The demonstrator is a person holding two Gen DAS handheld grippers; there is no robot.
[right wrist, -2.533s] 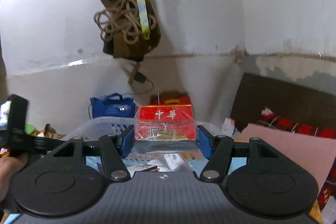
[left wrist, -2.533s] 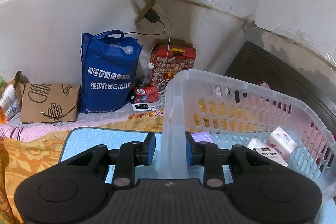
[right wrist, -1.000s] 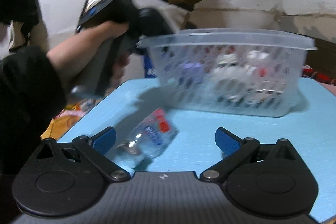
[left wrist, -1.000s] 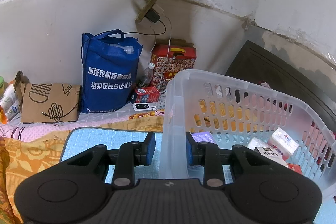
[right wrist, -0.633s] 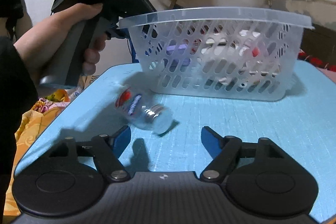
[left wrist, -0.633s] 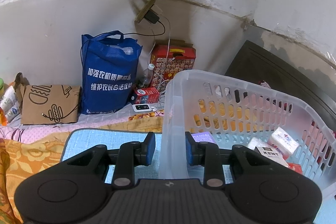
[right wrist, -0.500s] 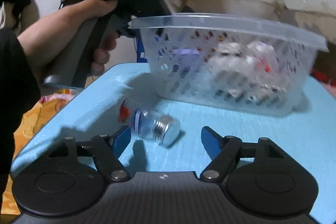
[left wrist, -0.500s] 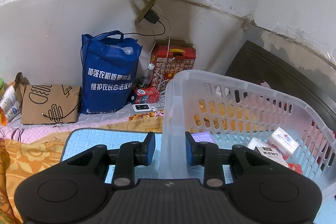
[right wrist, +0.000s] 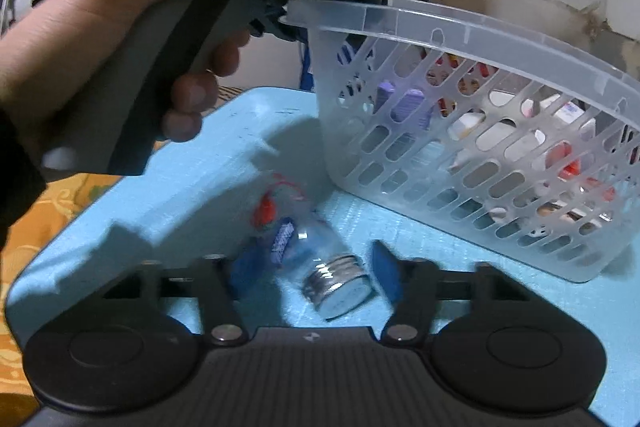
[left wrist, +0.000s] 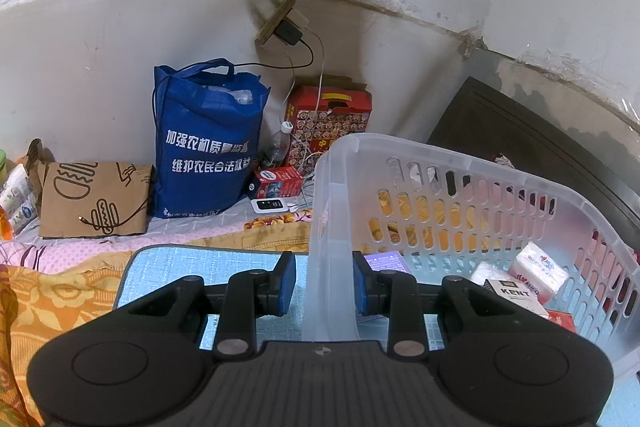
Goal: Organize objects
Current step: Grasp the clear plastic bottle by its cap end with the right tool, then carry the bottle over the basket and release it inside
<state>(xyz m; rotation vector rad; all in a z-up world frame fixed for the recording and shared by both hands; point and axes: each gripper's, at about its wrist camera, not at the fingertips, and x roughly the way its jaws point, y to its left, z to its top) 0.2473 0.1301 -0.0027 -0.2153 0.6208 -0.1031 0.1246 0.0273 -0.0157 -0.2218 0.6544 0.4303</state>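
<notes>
A clear plastic basket (left wrist: pixel 440 155) stands tilted on the blue mat (right wrist: pixel 192 163), holding several small packs. My left gripper (left wrist: pixel 323 285) is shut on the basket's near corner wall, one pad on each side. In the right wrist view a hand (right wrist: pixel 120 27) holds that gripper at the basket (right wrist: pixel 460 27) rim. A small clear bottle (right wrist: pixel 320 259) with a silver cap lies on its side on the mat beside the basket. My right gripper (right wrist: pixel 314 271) straddles it, its jaws closing, the pads close to the bottle but blurred.
Inside the basket lie a KENT box (left wrist: pixel 512 293), a tissue pack (left wrist: pixel 540 267) and a purple box (left wrist: pixel 390 261). Behind the mat stand a blue bag (left wrist: pixel 208 147), a red box (left wrist: pixel 332 119) and a brown paper bag (left wrist: pixel 92 199). A dark board (left wrist: pixel 540 155) leans at the right.
My right gripper let go of a red carton, dropped to the mat, and closed in on the bottle with its jaws narrowing. The bottle rolled slightly. The left gripper kept still.
</notes>
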